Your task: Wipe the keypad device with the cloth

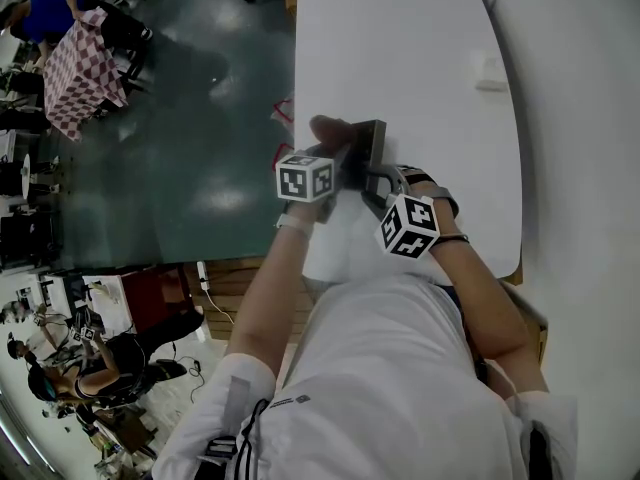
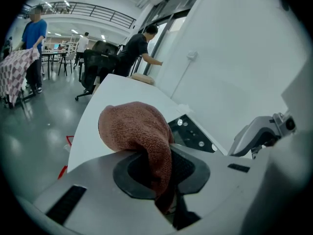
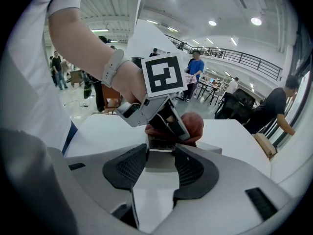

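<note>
The keypad device is a dark slab with small round buttons, tilted up off the white table. My right gripper is shut on its grey lower end, one pad against each side. My left gripper is shut on the reddish-brown cloth, which bulges out ahead of the jaws. In the right gripper view the cloth rests against the far end of the device, under the left gripper's marker cube. In the head view both grippers meet over the near part of the table, the left gripper beside the right gripper.
The white table runs along a white wall carrying a small switch plate. Its left edge drops to a grey-green floor. People, chairs and a chequered tablecloth are far off on the left.
</note>
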